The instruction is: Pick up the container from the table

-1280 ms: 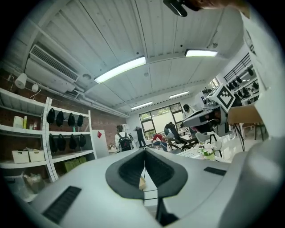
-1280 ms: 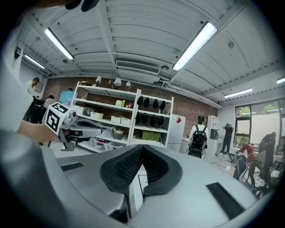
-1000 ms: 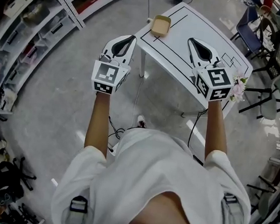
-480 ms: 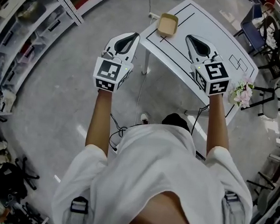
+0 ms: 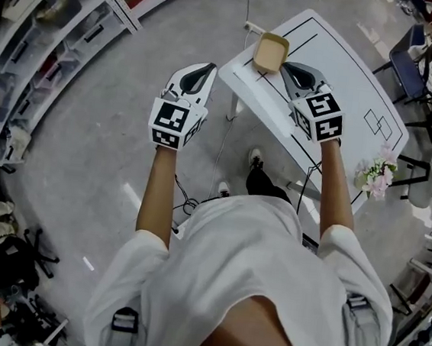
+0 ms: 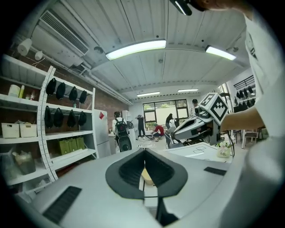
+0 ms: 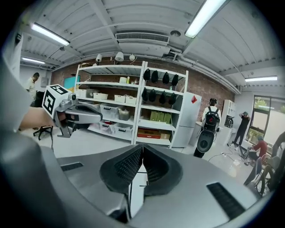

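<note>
Watching from the side here. The container is sitting on the table, right at the table corner that faces the shelving. It's tan, shallow, roughly square and open on top, and I can't see anything inside it. The table is white with thin black lines drawn on it, and one of those lines runs out from under the container.

The right gripper is over the table, with its tip just beside the container on the person's side. I honestly can't tell if it's touching. Its own view shows the two dark pads pressed together at the tip with nothing caught between them, so it's closed up and empty.

The left gripper isn't over the table at all. It hangs above the floor just off the table's edge, angled toward the container's corner. Its claw is the same, tips meeting and nothing in its grip. In its view a bit of the tan container shows through the hollow behind the closed tips, further along on the table.

Other stuff:
- A small bunch of pinkish flowers is at the table's opposite end from the container, close to the edge.
- Some cables lie on the floor beside the table legs, near the person's feet.
- The shelving stands well apart from the table, across open floor.
</note>
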